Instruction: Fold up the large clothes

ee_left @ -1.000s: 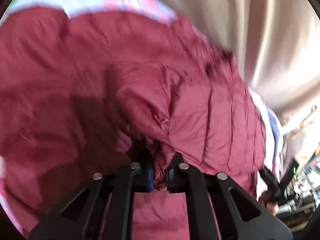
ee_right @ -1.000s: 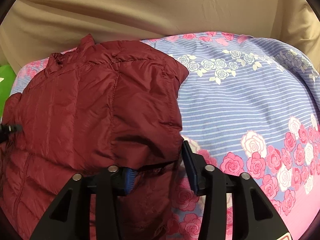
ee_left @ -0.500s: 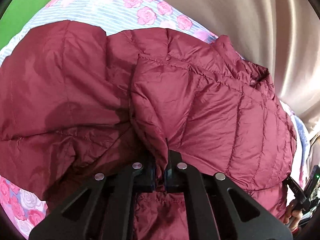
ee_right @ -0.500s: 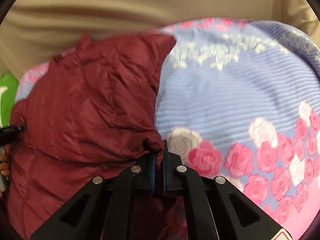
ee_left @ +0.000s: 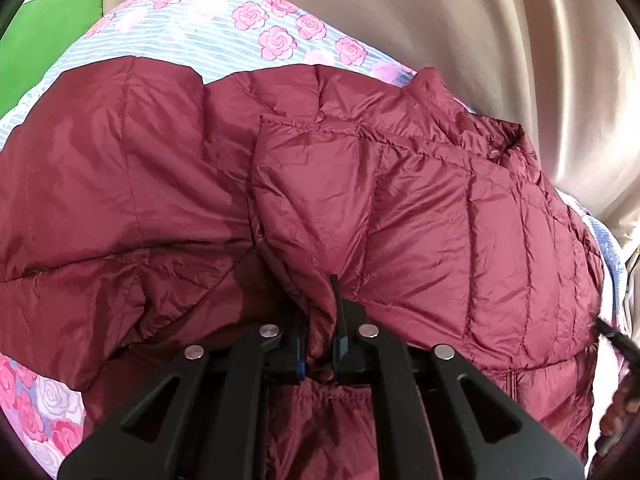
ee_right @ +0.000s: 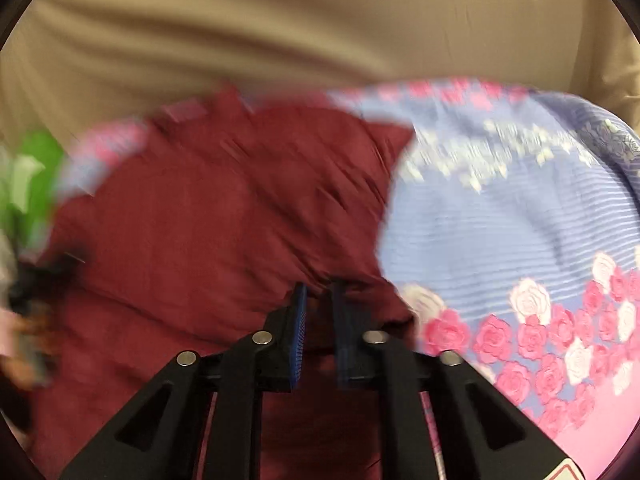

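Note:
A dark red quilted puffer jacket [ee_left: 420, 220] lies spread on a floral bedsheet [ee_left: 224, 40]. One side is folded over the body, its edge running up from my left gripper [ee_left: 322, 308]. A pinch of that fold sits between the left pads, and the jaws are opening. In the right wrist view, which is blurred by motion, the jacket [ee_right: 224, 220] fills the left half. My right gripper [ee_right: 319, 300] is shut on its lower right edge, with red fabric between the blue pads [ee_right: 298, 332].
The blue-striped sheet with pink roses [ee_right: 500, 220] stretches right of the jacket. Beige fabric [ee_left: 480, 40] rises behind the bed. A green object [ee_left: 48, 32] sits at the far left corner. A hand with the other gripper [ee_left: 616, 340] shows at the jacket's right edge.
My right gripper, open a second ago around the jacket's edge, has shut on it and is now moving. My left gripper has sunk with the folded side, which now lies flatter.

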Motion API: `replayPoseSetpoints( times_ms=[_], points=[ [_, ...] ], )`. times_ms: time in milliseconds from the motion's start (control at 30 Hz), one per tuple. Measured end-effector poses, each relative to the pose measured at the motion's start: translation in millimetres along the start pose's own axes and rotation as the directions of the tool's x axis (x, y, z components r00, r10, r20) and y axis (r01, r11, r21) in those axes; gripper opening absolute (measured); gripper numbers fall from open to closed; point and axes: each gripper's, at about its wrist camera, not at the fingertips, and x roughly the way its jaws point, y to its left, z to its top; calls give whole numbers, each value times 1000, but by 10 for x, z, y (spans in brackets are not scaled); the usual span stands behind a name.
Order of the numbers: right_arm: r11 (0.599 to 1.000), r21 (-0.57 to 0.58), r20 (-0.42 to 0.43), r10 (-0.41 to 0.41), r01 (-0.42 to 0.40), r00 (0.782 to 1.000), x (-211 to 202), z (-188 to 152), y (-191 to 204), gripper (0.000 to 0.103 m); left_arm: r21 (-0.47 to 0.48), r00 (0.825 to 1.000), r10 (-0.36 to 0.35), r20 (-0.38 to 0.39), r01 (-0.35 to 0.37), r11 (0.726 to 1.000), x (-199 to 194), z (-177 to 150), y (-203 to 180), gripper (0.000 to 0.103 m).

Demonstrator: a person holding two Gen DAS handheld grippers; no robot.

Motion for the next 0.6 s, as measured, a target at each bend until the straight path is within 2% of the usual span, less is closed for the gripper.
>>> replayPoseSetpoints(
  times_ms=[33, 67, 133, 200, 233, 300, 367, 400, 433, 500, 567, 600],
  points=[
    [998, -4, -35, -61, 61, 998, 160, -55, -73, 0, -1, 1000, -6, -1, 6, 1000, -6, 1, 6, 10],
    [996, 2, -46, -87, 87, 995, 237, -111, -157, 0, -2, 1000, -13, -2, 13, 1000, -2, 8, -1, 11],
    [998, 56, -27, -40, 42, 999, 176, -174, -300, 0, 5, 1000, -9, -2, 9, 1000, 23, 37, -39, 13],
    [994, 88, -24, -56, 58, 998, 67, -144, -345, 0, 20, 1000, -6, 0, 6, 1000, 32, 40, -78, 14],
    [993, 98, 4, -73, 72, 997, -39, -80, -351, 5, 29, 1000, -1, 2, 1, 1000, 31, 37, -90, 15],
    [992, 118, 76, -59, 50, 995, -211, 116, -371, 12, 40, 1000, 7, 4, -7, 999, 23, 34, -105, 15],
    [988, 156, 115, -28, 10, 993, -242, 351, -439, 34, 46, 1000, 12, 5, -12, 999, 27, 32, -109, 16],
    [984, 176, 118, -6, -15, 993, -189, 467, -476, 48, 48, 1000, 14, 5, -14, 999, 29, 31, -107, 16],
    [977, 207, 107, 24, -46, 994, -77, 591, -535, 49, 49, 1000, 15, 5, -15, 999, 40, 34, -112, 16],
    [957, 282, 82, 51, -72, 995, 152, 719, -668, 49, 50, 1000, 16, 4, -16, 999, 70, 42, -133, 16],
    [929, 345, 50, 126, -136, 991, 379, 759, -692, 40, 50, 1000, 16, 4, -16, 999, 68, 38, -128, 16],
    [920, 358, 41, 156, -160, 987, 469, 787, -700, 11, 51, 1000, 15, 3, -15, 999, 66, 34, -124, 16]
  ],
)
